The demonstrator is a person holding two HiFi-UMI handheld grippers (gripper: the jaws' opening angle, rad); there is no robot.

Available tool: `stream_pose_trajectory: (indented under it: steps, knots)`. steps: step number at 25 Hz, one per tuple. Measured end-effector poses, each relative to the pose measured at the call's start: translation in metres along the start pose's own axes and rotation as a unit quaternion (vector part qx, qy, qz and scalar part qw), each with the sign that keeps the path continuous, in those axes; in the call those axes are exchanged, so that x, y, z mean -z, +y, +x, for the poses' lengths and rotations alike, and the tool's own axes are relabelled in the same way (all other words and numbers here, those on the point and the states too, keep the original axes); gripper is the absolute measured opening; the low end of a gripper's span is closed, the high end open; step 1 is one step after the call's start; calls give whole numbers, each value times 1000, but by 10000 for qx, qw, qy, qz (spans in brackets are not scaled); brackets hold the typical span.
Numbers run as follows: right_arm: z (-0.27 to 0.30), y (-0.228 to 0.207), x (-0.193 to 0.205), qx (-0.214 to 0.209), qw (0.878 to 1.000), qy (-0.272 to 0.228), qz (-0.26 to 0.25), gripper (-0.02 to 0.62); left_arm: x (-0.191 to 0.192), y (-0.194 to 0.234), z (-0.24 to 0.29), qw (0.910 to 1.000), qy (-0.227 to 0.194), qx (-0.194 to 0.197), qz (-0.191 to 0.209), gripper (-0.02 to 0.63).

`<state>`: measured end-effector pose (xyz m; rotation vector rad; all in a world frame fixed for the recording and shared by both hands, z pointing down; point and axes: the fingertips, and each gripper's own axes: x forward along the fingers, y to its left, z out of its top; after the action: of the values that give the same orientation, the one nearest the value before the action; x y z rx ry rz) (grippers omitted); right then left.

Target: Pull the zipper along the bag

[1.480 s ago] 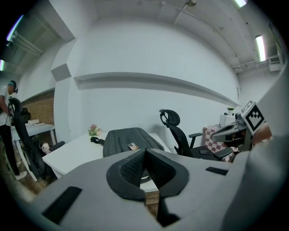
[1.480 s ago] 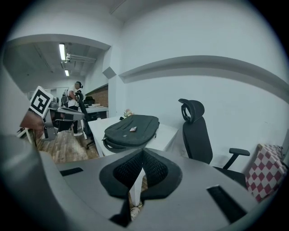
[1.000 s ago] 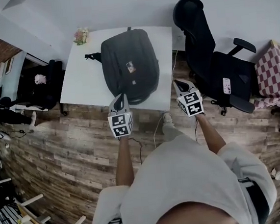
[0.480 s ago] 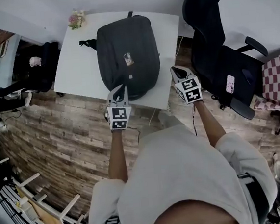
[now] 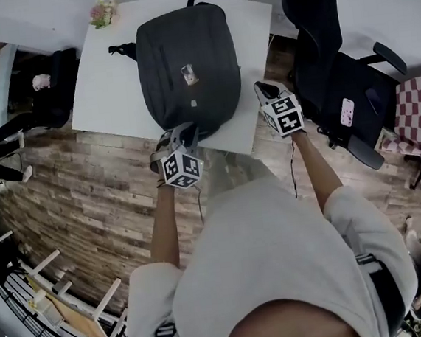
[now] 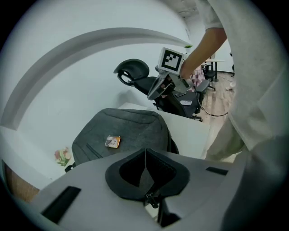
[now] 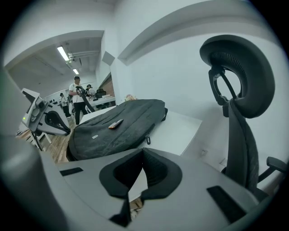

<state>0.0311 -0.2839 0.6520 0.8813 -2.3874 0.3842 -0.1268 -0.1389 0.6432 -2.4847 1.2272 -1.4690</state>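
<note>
Backpack: a dark grey fabric backpack [image 5: 186, 70] lies flat on a white rectangular table [image 5: 106, 85]. In the head view it sits at 12 o'clock from the person, its length running from 12 to 6 o'clock.
Zipper: the right gripper view shows a small dark zipper pull [image 7: 147, 139] hanging on the backpack's side wall, facing the table's bare part. The track is too fine to follow.
Left tool: the left tool [image 5: 181, 135] sits at the backpack's 6 o'clock end, at the table's near edge. Its jaws are pressed together with nothing between them [image 6: 144, 152]. Whether the tips touch the fabric cannot be told.
Right tool: the right tool [image 5: 262, 89] is at the table's 3 o'clock edge, at about 4 o'clock from the backpack and apart from it. Its jaws are also closed on nothing [image 7: 142, 151].
Tag: a small orange-and-silver tag [image 5: 190, 73] lies on the backpack's top panel, near its middle.
Chair: a black office chair [image 5: 326, 64] stands at 2 o'clock, just beyond the right tool.
Flowers: a small pink flower bunch [image 5: 103, 10] sits at the table's 11 o'clock corner.
Floor: a wooden plank floor [image 5: 87, 191] stretches toward 9 o'clock.
Cloth: a red-and-white chequered cloth [image 5: 413, 122] shows at 3 o'clock.
</note>
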Motion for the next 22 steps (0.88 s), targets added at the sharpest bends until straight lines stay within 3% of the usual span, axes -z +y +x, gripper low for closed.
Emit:
stream_pose_trajectory:
  steps: [3, 6, 9, 12, 14, 19, 22]
  knots:
    - [12, -1, 4, 65, 9999, 135, -47, 14, 4, -7, 4, 9995, -30, 301, 124, 33]
    - [25, -2, 8, 88, 9993, 272, -243, 14, 11, -14, 10, 9981, 47, 535, 292, 163]
    - [40, 1, 12, 0, 9977, 512, -453, 40, 20, -19, 18, 9963, 193, 686, 487, 204]
    - [56, 4, 14, -17, 9942, 781, -733, 131, 22, -19, 22, 9952, 237, 765, 556, 204]
    - [66, -1, 14, 109, 9906, 899, -1024, 154, 22, -20, 24, 9943, 231, 857, 593, 202]
    - [87, -17, 8, 182, 9857, 1107, -1255, 175, 22, -32, 25, 9898, 192, 1214, 721, 91]
    - [96, -21, 2, 131, 9823, 1185, -1442, 175, 23, -34, 25, 9893, 148, 1292, 667, 80]
